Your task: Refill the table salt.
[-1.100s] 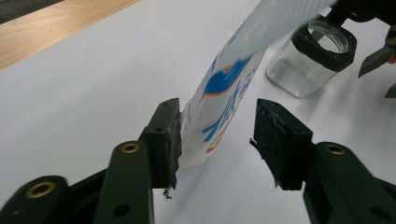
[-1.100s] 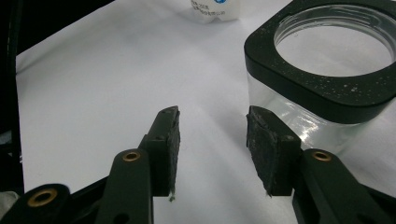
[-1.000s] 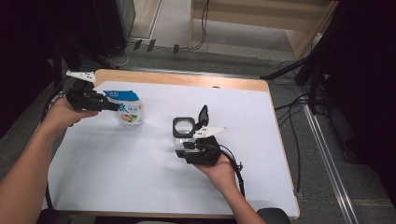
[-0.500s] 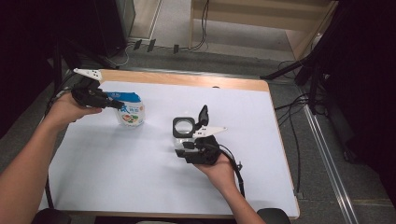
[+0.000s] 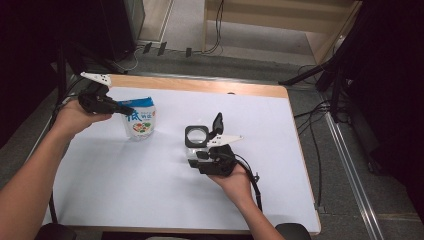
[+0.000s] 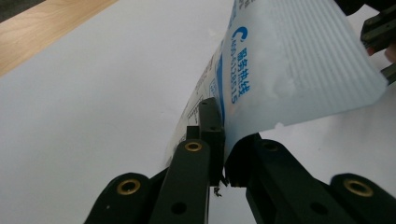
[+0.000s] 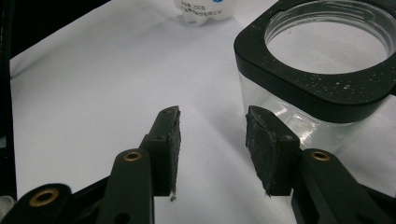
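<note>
- Here, we found the left tool pinching the top edge of the blue-and-white pouch; its jaws had just been closing on that edge.
- We saw the pouch standing upright at the left rear of the white counter.
- We found the right tool spread, nothing between its pads, just beside the clear black-rimmed jar at mid-counter.

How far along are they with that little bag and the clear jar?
Early on. Done: the left tongs have just closed on the top edge of the blue-and-white bag, which stands upright on the white table. In hand: that grip. The right tongs stand open beside the clear jar, which has a black rim, no lid on it, and looks empty. Probably left: bringing bag and jar together.
</note>
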`<action>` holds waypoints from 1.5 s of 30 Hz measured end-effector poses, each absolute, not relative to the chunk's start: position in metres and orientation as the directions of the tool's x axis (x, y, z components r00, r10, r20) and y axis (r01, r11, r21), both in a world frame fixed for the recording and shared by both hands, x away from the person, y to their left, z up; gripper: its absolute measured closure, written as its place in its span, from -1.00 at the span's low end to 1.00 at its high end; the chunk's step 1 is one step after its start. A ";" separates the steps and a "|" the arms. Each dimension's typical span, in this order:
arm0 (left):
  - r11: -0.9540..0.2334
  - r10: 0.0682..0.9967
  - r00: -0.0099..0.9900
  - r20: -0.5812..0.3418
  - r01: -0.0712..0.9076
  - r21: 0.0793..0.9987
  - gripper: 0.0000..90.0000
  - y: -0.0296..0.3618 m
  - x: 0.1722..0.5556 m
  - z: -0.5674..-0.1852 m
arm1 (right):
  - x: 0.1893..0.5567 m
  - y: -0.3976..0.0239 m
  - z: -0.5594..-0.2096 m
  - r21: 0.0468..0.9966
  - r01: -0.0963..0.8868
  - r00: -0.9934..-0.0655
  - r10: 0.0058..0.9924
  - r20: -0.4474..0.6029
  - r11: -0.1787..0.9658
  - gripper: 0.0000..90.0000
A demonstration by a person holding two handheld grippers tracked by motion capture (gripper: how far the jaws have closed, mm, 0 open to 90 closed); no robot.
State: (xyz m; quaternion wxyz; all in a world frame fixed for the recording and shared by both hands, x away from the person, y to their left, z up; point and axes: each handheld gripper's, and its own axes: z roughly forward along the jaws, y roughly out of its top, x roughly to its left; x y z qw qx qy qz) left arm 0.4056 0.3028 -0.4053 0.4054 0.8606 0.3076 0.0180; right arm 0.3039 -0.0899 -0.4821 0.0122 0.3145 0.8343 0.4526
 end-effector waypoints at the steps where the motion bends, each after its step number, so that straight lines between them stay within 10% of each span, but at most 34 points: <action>1: -0.488 0.530 0.818 -0.224 0.510 0.709 0.99 0.301 0.405 -0.404 | 0.304 -0.090 -0.482 0.763 0.514 -0.801 0.537 0.264 0.392 0.25; 17: -0.482 0.509 0.832 -0.220 0.487 0.728 1.00 0.287 0.401 -0.403 | 0.304 -0.090 -0.482 0.762 0.516 -0.800 0.538 0.265 0.392 0.27; 33: -0.475 0.476 0.844 -0.247 0.483 0.735 1.00 0.265 0.369 -0.367 | 0.306 -0.077 -0.471 0.792 0.489 -0.792 0.566 0.228 0.365 0.92; 45: -0.516 0.411 0.877 -0.247 0.447 0.730 1.00 0.236 0.353 -0.351 | 0.315 -0.050 -0.477 0.831 0.472 -0.753 0.625 0.205 0.295 1.00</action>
